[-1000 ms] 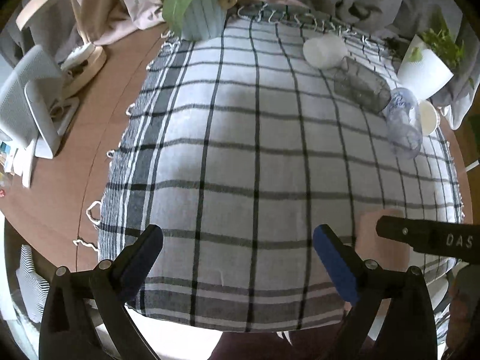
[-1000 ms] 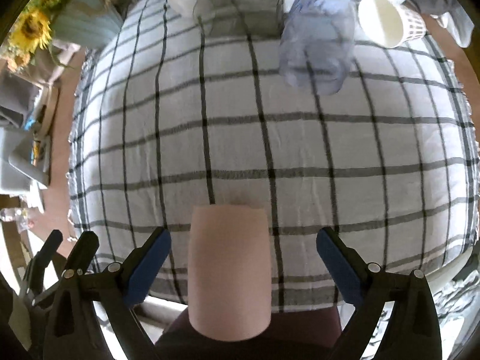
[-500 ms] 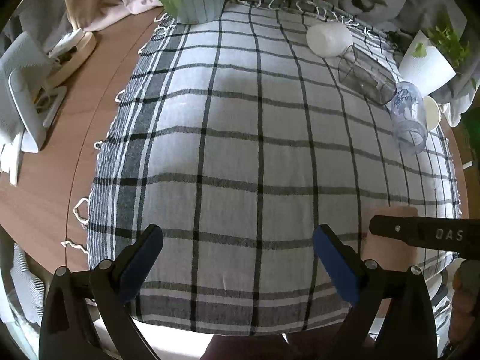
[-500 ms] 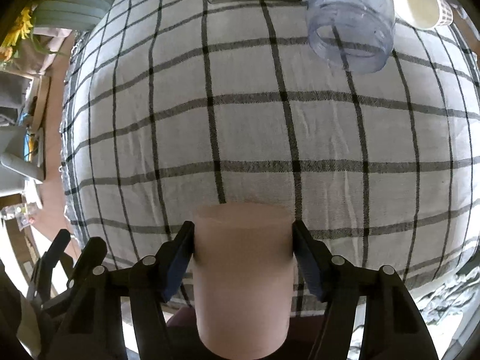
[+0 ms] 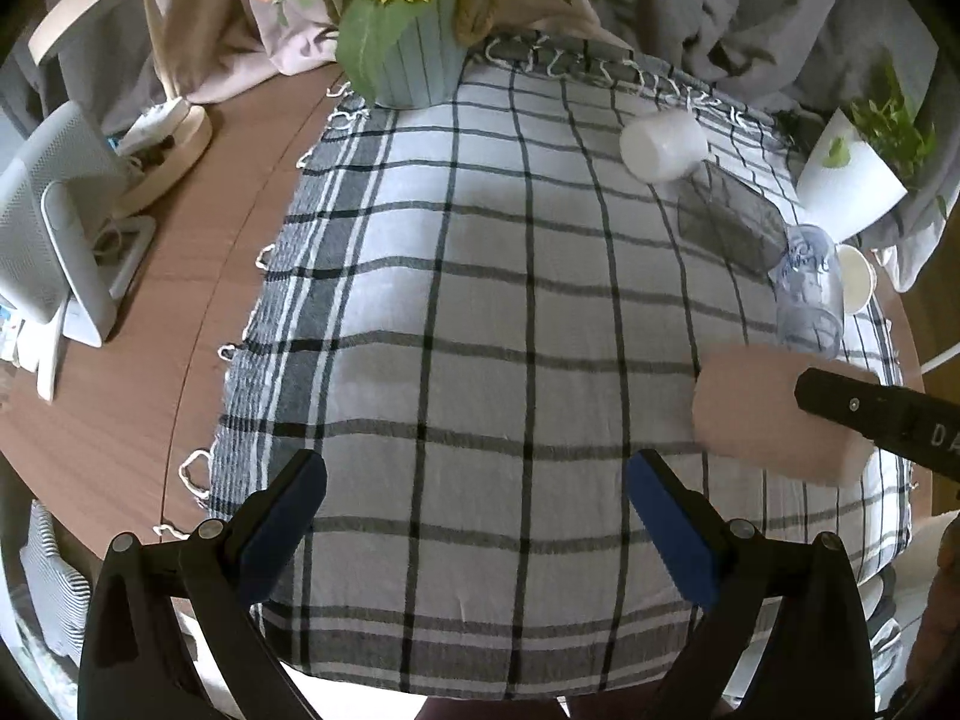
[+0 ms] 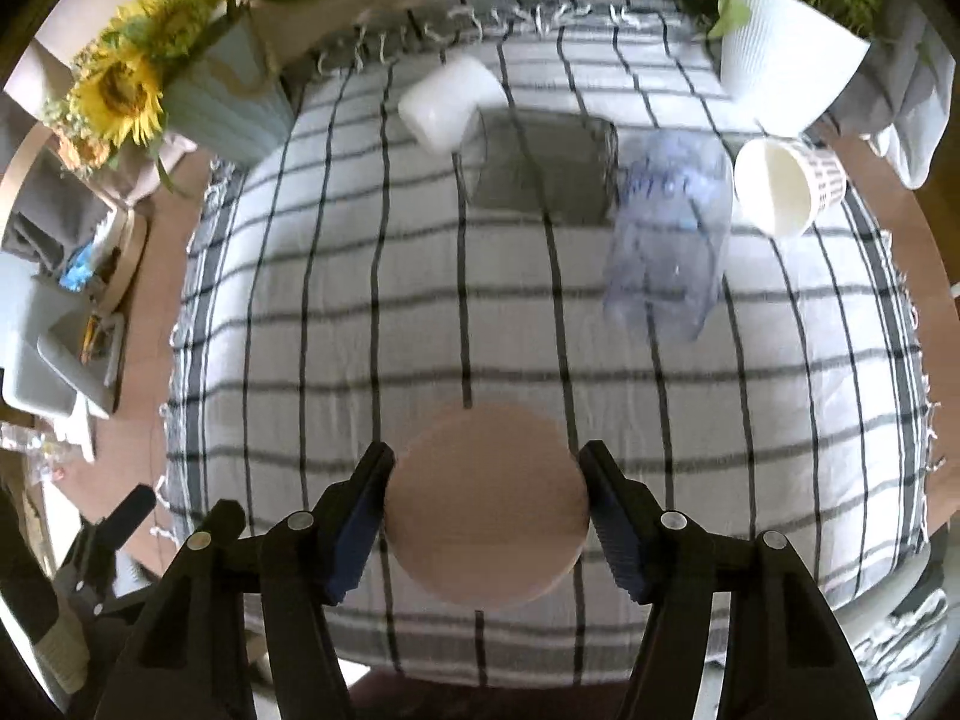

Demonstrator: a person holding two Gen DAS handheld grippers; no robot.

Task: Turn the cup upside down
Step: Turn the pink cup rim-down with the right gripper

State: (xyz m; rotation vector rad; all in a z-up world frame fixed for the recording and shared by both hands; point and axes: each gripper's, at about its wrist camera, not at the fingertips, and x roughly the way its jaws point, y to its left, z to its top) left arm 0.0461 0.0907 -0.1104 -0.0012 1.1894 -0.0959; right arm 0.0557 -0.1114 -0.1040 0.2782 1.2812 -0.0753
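Note:
My right gripper (image 6: 487, 513) is shut on a pink cup (image 6: 486, 507), one blue pad on each side, and holds it lifted above the checked cloth (image 6: 300, 300). Its closed flat end faces the camera. In the left wrist view the pink cup (image 5: 756, 414) lies tilted on its side in the air at the right, with a right gripper finger (image 5: 876, 414) across it. My left gripper (image 5: 474, 510) is open and empty over the cloth's near edge.
At the back lie a white cup (image 6: 450, 102), a dark glass (image 6: 540, 168), a clear bluish cup (image 6: 666, 240) and a white paper cup (image 6: 786, 186). A sunflower vase (image 6: 222, 96) stands back left, a white plant pot (image 6: 780, 66) back right. The wooden table (image 5: 120, 390) holds clutter at left.
My right gripper closed on the pink cup, lifted it off the cloth and tipped it so its flat end faces the camera. The left gripper stayed open and drew back a little.

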